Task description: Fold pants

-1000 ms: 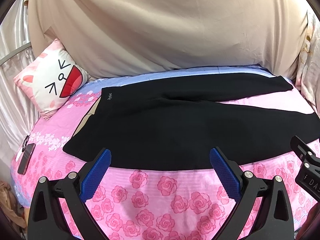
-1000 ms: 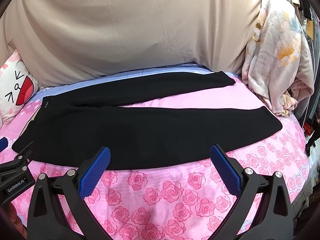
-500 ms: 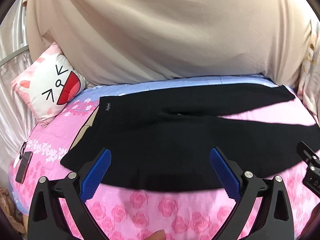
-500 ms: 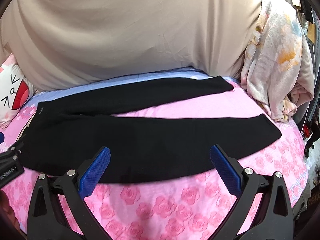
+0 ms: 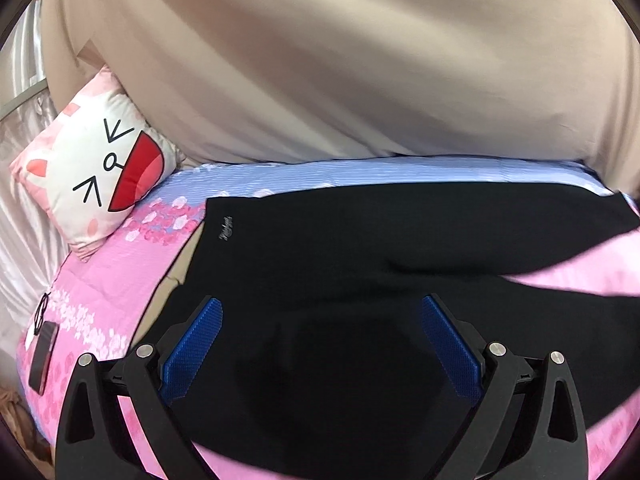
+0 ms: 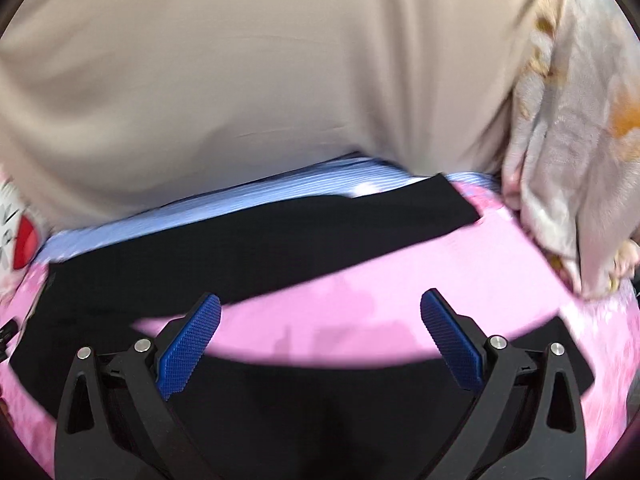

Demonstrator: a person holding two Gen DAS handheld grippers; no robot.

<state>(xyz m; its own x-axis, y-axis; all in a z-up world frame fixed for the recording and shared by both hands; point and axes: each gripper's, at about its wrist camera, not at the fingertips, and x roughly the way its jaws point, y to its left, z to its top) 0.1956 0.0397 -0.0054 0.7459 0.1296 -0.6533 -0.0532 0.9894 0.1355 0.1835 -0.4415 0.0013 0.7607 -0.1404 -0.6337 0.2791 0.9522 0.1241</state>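
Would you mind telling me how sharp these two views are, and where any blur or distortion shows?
Left wrist view: fairly sharp near the pillow and the logo on the pants, smeared toward the right edge. Right wrist view: motion blur throughout, the sheet's rose print washed out, though the right gripper stays crisp. Both show fisheye bending and dark corners.

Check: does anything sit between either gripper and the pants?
Nothing visible does. The left gripper and right gripper are both open directly over the pants, which lie flat and bare on the bed. The pillow sits off to the side.
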